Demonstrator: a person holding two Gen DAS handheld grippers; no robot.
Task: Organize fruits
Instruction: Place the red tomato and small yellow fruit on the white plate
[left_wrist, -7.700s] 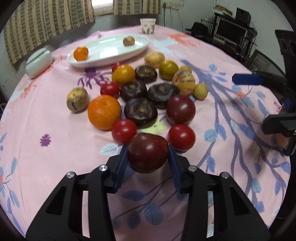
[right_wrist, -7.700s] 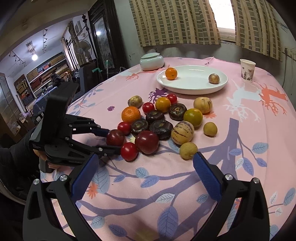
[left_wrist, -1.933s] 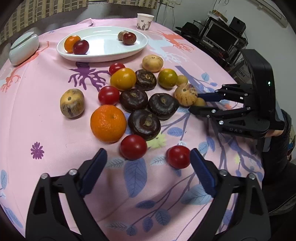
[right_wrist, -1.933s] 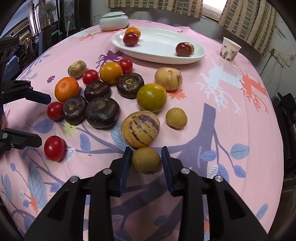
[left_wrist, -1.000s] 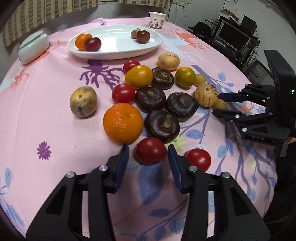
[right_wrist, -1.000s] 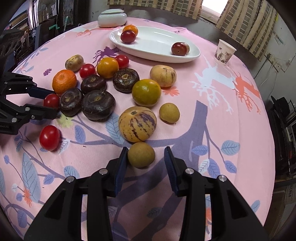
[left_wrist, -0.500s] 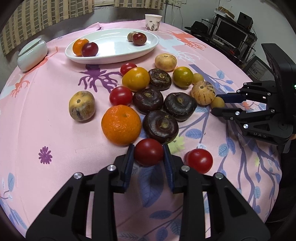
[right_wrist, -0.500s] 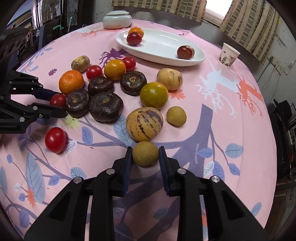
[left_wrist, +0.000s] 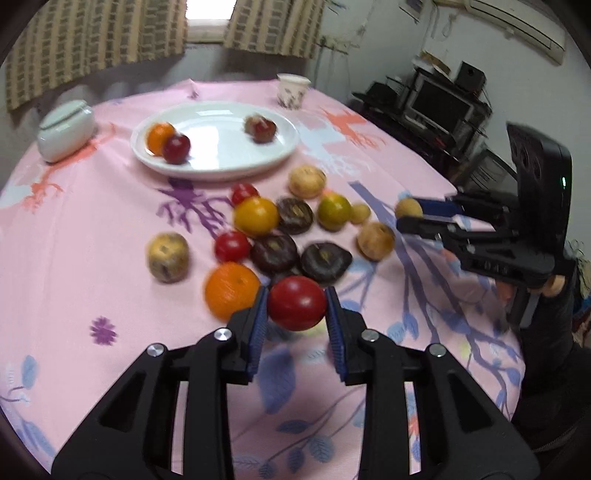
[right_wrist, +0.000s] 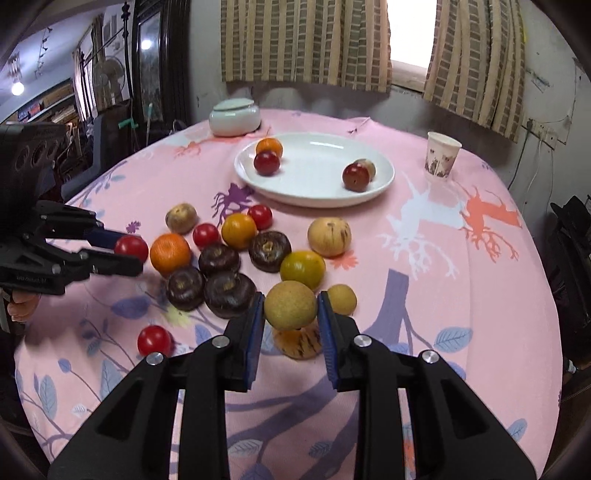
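So four fruits sit on the far white plate (right_wrist: 384, 173); the left gripper (left_wrist: 296, 314) clamps a red tomato (left_wrist: 296, 308), the right gripper (right_wrist: 290, 314) a tan fruit (right_wrist: 290, 304); many remain.

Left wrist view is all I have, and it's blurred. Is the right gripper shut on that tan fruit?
Observer: Yes. The right gripper has both pads pressed on the tan fruit, squarely centred.
Operator: Anything loose on the near cloth? It's hidden here.
Observer: One loose tomato, on the near side of the dark fruits.
Operator: Plate, right end: one fruit or two?
Observer: Two, touching: a dark red one in front of a brownish one.
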